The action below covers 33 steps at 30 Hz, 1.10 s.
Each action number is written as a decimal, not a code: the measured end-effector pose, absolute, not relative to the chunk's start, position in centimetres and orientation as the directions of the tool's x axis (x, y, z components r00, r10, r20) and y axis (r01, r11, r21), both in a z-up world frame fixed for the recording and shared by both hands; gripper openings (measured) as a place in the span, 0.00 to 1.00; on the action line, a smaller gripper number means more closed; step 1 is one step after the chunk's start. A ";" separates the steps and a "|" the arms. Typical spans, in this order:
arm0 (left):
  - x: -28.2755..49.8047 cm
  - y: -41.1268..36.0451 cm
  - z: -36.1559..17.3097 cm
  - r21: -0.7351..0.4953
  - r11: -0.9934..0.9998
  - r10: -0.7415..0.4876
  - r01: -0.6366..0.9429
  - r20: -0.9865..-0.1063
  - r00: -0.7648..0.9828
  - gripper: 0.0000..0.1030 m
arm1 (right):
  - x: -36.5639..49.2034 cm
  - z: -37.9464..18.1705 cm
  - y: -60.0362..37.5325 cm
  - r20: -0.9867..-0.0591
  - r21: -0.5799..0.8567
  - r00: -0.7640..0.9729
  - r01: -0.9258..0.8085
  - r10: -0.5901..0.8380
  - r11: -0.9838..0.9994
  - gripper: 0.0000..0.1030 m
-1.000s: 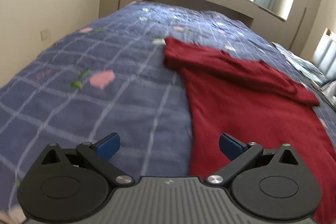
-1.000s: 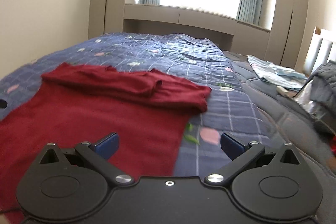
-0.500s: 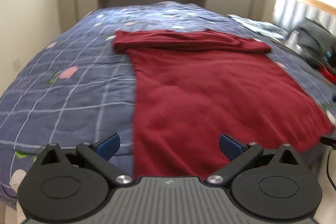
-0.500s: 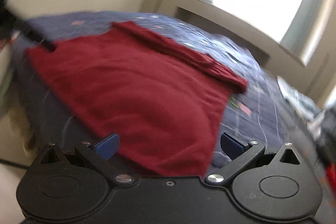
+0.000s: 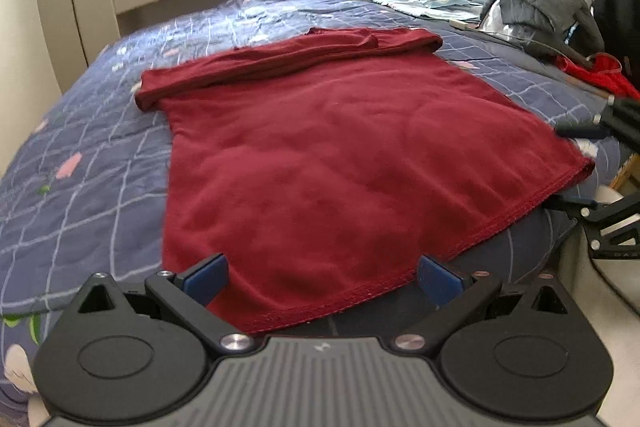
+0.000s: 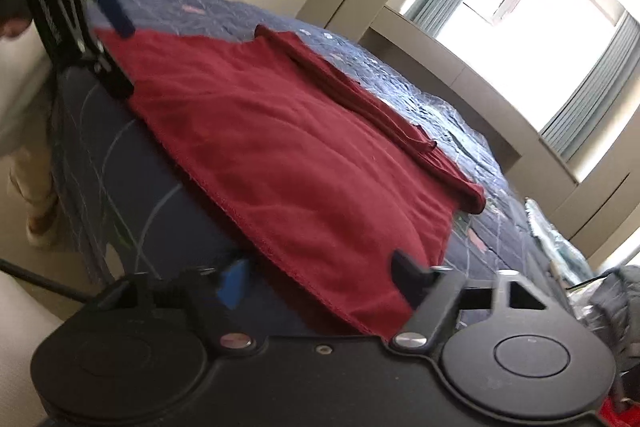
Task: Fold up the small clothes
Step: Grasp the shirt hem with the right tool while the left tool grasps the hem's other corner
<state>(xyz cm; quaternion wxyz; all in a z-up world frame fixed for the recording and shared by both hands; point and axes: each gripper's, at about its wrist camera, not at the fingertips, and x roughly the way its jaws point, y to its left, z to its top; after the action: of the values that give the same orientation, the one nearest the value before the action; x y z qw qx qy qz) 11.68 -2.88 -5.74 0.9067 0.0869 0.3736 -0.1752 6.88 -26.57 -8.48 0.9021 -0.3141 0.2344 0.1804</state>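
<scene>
Right gripper [image 6: 320,281], lower frame, now closing around the dark red knit shirt's [image 6: 288,155] hem; left gripper [image 5: 320,275] gapes, both having swung to the bed's edge, fold imminent

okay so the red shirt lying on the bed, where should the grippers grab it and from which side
Probably the stitched hem, at its two corners. The red shirt lies flat on the blue checked bedspread with that hem at the near bed edge, so come in low from the foot side. The left gripper is open at one corner; the right gripper is closing at the other, hem between its jaws.
</scene>
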 end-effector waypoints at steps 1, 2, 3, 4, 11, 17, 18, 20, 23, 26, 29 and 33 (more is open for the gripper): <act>11.8 -2.7 -5.7 0.013 0.925 -0.260 0.380 -0.709 0.656 1.00 | 7.0 -8.3 -26.6 -0.544 -0.466 0.816 -0.485 0.193 0.740 0.44; 11.9 -2.6 -5.6 0.001 0.926 -0.266 0.378 -0.709 0.653 1.00 | 7.1 -8.2 -26.6 -0.558 -0.440 0.803 -0.502 0.211 0.745 0.23; 12.0 -2.6 -5.4 -0.007 0.927 -0.269 0.375 -0.709 0.651 1.00 | 7.4 -8.0 -26.7 -0.576 -0.404 0.783 -0.521 0.234 0.752 0.17; 12.0 -2.5 -5.4 -0.011 0.927 -0.271 0.375 -0.709 0.651 1.00 | 7.5 -7.7 -26.7 -0.584 -0.380 0.774 -0.526 0.244 0.761 0.17; 11.4 -3.1 -5.0 0.011 0.919 -0.274 0.394 -0.700 0.659 1.00 | 9.6 -4.7 -28.2 -0.586 -0.165 0.742 -0.504 0.326 0.848 0.10; 10.4 -5.3 -6.0 0.119 0.905 -0.232 0.409 -0.667 0.708 1.00 | 11.2 -2.1 -28.9 -0.570 -0.034 0.732 -0.474 0.373 0.880 0.08; 10.2 -5.8 -6.2 0.157 0.898 -0.218 0.411 -0.652 0.726 1.00 | 11.4 -1.7 -28.9 -0.565 -0.018 0.733 -0.471 0.380 0.882 0.08; 10.1 -7.0 -6.5 0.249 0.888 -0.158 0.386 -0.623 0.766 1.00 | 11.9 -1.0 -29.0 -0.555 0.010 0.733 -0.467 0.394 0.884 0.07; 10.7 -7.9 -6.8 0.323 0.879 -0.095 0.351 -0.603 0.792 0.97 | 12.4 -0.2 -29.4 -0.543 0.039 0.735 -0.461 0.406 0.887 0.07; 10.9 -7.6 -6.4 0.338 0.878 -0.088 0.339 -0.582 0.809 0.79 | 12.3 0.4 -29.6 -0.534 0.038 0.743 -0.456 0.404 0.889 0.07; 11.1 -6.9 -6.4 0.400 0.860 -0.036 0.316 -0.571 0.820 0.54 | 12.2 0.7 -29.8 -0.528 0.033 0.749 -0.452 0.399 0.891 0.07; 11.0 -5.4 -6.6 0.456 0.833 0.001 0.313 -0.568 0.823 0.25 | 11.9 0.5 -29.8 -0.534 0.002 0.756 -0.447 0.379 0.895 0.06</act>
<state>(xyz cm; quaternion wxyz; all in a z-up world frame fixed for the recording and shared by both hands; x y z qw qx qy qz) 10.98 -5.42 -6.56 0.9140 0.2759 0.2851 -0.0854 11.86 -29.80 0.53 0.9349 -0.0627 0.2707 0.2207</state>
